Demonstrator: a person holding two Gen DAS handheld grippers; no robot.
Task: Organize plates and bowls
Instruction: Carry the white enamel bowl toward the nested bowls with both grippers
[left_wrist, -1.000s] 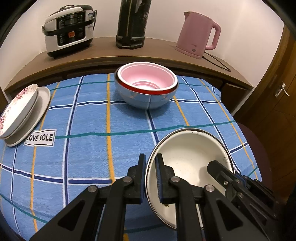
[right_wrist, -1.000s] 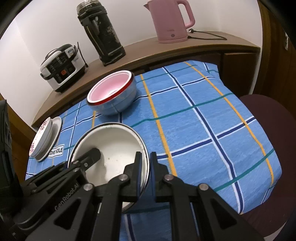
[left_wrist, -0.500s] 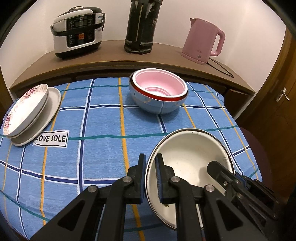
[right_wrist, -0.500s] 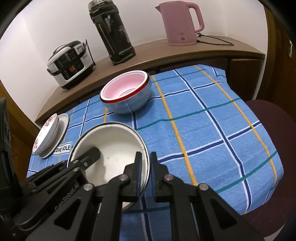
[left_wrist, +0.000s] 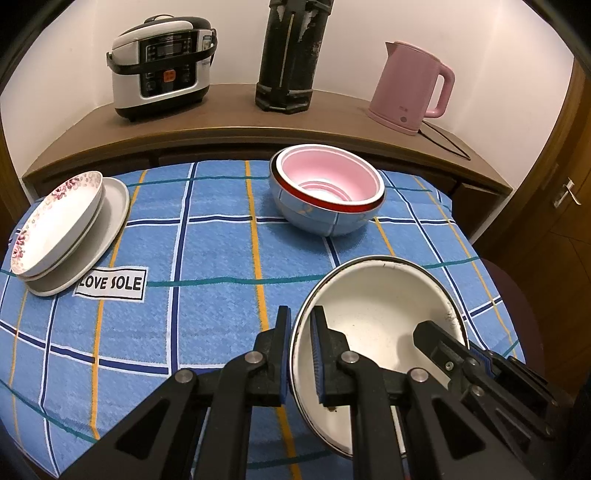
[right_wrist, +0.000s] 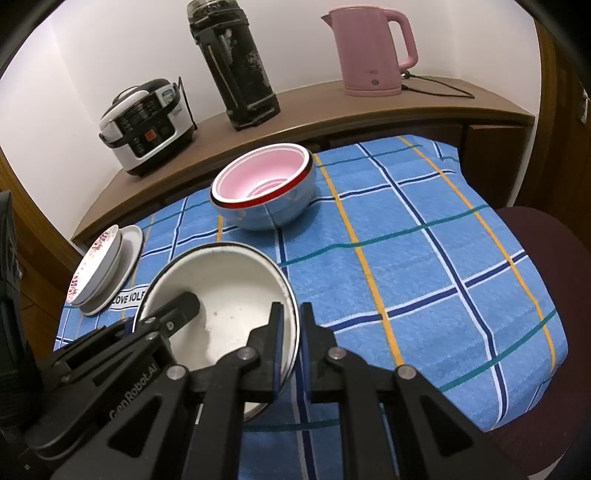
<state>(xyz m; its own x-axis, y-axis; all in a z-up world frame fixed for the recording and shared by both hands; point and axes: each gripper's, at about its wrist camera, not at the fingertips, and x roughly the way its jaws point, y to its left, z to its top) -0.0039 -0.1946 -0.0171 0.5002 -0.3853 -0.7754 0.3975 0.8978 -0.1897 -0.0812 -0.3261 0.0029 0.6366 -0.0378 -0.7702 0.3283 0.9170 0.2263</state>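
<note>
Both grippers hold one white enamel bowl (left_wrist: 373, 314) above the blue checked tablecloth (left_wrist: 207, 251). My left gripper (left_wrist: 300, 336) is shut on the bowl's left rim. My right gripper (right_wrist: 290, 332) is shut on its right rim; the bowl (right_wrist: 221, 288) sits to its left. A stack of nested bowls, pink inside a red-rimmed blue one (left_wrist: 327, 188), stands at the table's back middle and shows in the right wrist view (right_wrist: 264, 192). A flowered dish on a white plate (left_wrist: 62, 229) lies at the left edge.
A wooden counter behind the table carries a rice cooker (left_wrist: 162, 66), a black thermos (left_wrist: 291, 55) and a pink kettle (left_wrist: 410, 88) with its cord. A dark red chair seat (right_wrist: 546, 258) stands at the table's right. A "LOVE SOLE" label (left_wrist: 110, 282) lies on the cloth.
Both grippers have risen with the white bowl held between them, so the table and counter sit lower in the views. The grip on the bowl is unchanged.
</note>
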